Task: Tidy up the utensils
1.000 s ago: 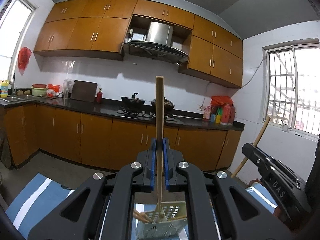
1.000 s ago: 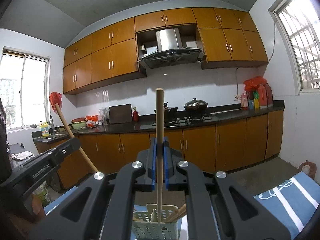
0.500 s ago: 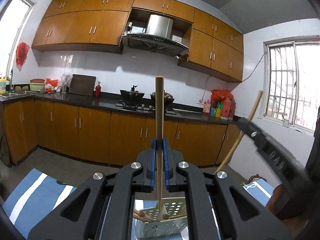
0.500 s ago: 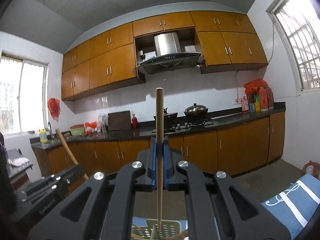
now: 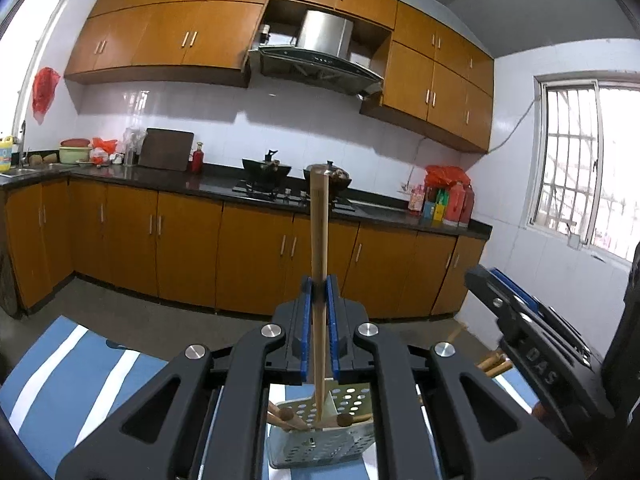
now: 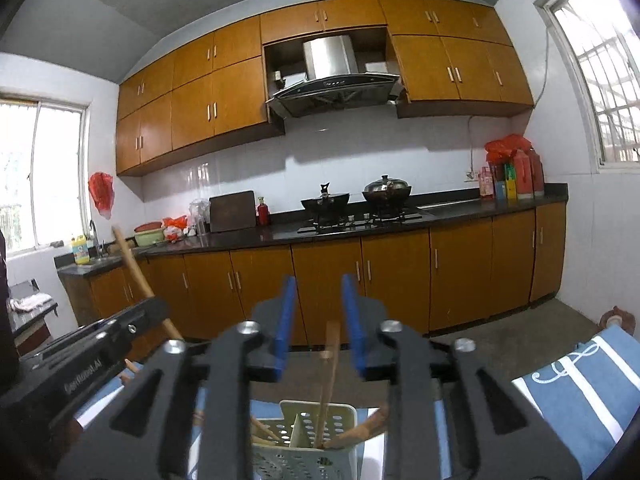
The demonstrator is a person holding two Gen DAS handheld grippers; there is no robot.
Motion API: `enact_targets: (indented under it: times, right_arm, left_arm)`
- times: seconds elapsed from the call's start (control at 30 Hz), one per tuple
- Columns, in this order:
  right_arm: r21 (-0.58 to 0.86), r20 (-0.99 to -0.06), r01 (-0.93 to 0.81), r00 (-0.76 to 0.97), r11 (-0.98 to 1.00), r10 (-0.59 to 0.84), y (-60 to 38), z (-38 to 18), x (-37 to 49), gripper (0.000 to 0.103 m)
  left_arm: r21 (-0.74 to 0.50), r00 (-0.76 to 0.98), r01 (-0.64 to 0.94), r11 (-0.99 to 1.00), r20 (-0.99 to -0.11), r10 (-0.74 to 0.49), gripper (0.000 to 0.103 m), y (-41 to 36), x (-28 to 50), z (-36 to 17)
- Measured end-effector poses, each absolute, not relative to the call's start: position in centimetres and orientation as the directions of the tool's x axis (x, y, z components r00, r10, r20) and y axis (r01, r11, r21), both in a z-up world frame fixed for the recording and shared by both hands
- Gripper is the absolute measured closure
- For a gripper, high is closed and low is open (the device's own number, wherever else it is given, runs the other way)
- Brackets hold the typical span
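while right gripper point(image 6: 318, 316) opens, chopstick point(image 6: 329, 380) free

The left gripper point(image 5: 319, 292) points roughly level, its jaws just starting to open around an upright wooden stick point(image 5: 319, 264). The right gripper point(image 6: 319, 312), also about level, is opening its jaws, which stand clear of the stick point(image 6: 329, 376) between them.

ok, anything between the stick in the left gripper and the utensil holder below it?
Nothing visible. The stick in the left gripper already reaches down into the perforated holder. Its lower end goes in between the other wooden handles leaning there, and nothing lies across the opening.
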State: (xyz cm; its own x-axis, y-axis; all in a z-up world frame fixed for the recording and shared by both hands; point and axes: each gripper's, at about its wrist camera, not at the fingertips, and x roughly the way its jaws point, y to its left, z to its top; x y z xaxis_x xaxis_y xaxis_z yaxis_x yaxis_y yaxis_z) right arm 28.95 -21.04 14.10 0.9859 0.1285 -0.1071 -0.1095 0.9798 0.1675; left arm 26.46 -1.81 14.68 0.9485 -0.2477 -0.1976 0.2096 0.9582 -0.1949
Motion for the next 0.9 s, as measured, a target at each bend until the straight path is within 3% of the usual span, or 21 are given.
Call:
enact_targets:
  times: [0.1,0.37,0.63,0.73,0.8,0.9]
  right_arm:
    - [0.195,-0.102,-0.108,0.986,0.975,0.13,-21.9,14.6,28.1,0.075]
    - [0.209,-0.068,-0.104,0.99,0.972,0.12,-23.0,16.4,24.1,0.065]
    - [0.19,-0.008,-0.109,0.994,0.976,0.113,-23.3,18.6,17.9,0.035]
    - [0.185,0.007,-0.111,0.994,0.976,0.112,-23.3,19.1,15.5,0.017]
    - [0.177,0.01,-0.113,0.994,0.978,0.113,-23.2,19.2,13.7,0.006]
    - [0.159,-0.001,-0.108,0.994,0.981,0.109,-23.3,18.8,11.2,0.004]
  left_arm:
    - [-0.207,0.955,0.2,0.958,-0.176,-0.238,0.072,-1.2,25.8,15.4]
    - [-0.204,0.967,0.194,0.96,-0.125,-0.222,0.072,0.1,22.9,17.6]
    - [-0.176,0.979,0.164,0.971,-0.09,-0.182,0.066,1.9,18.4,19.3]
    - [-0.165,0.982,0.149,0.975,-0.089,-0.165,0.055,2.7,16.4,19.5]
    - [-0.155,0.982,0.145,0.977,-0.097,-0.161,0.042,3.2,15.3,19.5]
    - [-0.134,0.981,0.144,0.98,-0.113,-0.16,0.025,3.9,13.4,19.2]
